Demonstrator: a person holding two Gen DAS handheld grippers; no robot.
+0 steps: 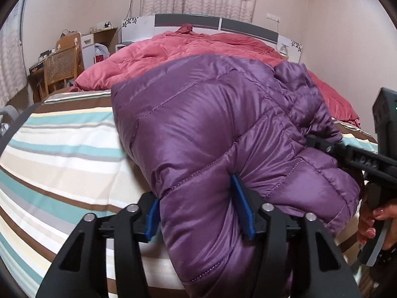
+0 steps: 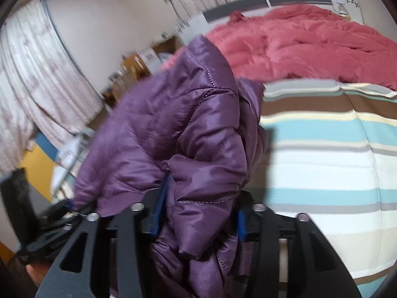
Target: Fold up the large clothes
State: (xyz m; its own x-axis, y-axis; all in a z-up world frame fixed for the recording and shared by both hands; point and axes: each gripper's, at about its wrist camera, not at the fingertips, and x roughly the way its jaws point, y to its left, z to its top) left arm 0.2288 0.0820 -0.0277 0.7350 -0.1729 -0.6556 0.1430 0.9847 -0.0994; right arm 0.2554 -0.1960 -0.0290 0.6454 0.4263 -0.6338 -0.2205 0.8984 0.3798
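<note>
Clamping a thick fold of the shiny purple quilted down jacket point(image 1: 211, 129) at lower centre, the left gripper point(image 1: 198, 213) has its blue-padded jaws clenched on it, and the right gripper point(image 2: 198, 213) likewise grasps bunched jacket fabric. Beneath lies the striped teal, brown and white bedsheet point(image 1: 64, 154); a rumpled pink duvet point(image 1: 153, 54) fills the upper frame.

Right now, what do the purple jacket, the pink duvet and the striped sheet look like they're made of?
Purple quilted puffer jacket: glossy synthetic shell, probably nylon, padded; sheen and stitched puffy channels. Pink rumpled duvet: soft matte fabric, slight sheen, filled; exact fibre unclear. Striped flat bed sheet: matte woven fabric, likely cotton; no shine, faint weave visible in the right wrist view.
</note>
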